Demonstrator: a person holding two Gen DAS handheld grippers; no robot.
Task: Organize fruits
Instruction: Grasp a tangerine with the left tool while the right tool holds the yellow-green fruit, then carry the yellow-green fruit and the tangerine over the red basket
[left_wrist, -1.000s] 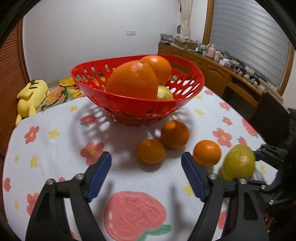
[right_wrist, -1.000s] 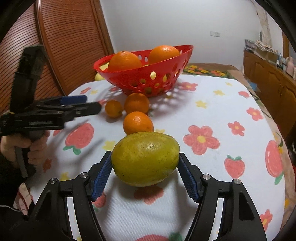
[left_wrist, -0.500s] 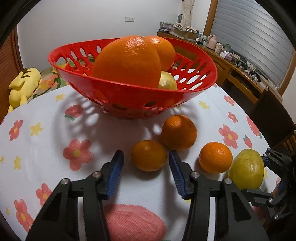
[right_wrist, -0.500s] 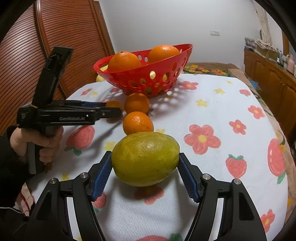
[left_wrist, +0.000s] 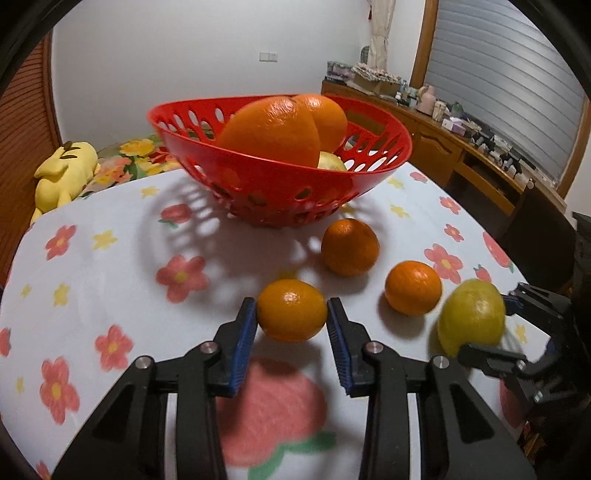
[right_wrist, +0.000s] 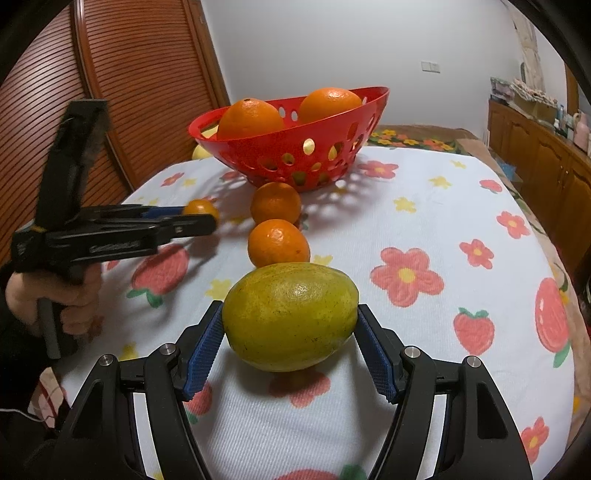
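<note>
My left gripper (left_wrist: 291, 319) clenches a small glossy orange mandarin (left_wrist: 291, 309) at frame centre; my right gripper (right_wrist: 290, 334) clamps a speckled yellow-green lemon (right_wrist: 290, 320), lower centre

My left claw (left_wrist: 291, 319) is clamped, both blue pads pressing a small orange (left_wrist: 291, 309). My left hand (right_wrist: 55, 299) wraps its handle at the near left. My right claw (right_wrist: 290, 332) grips the yellow-green fruit (right_wrist: 290, 321) between its pads, angled downward.
</note>
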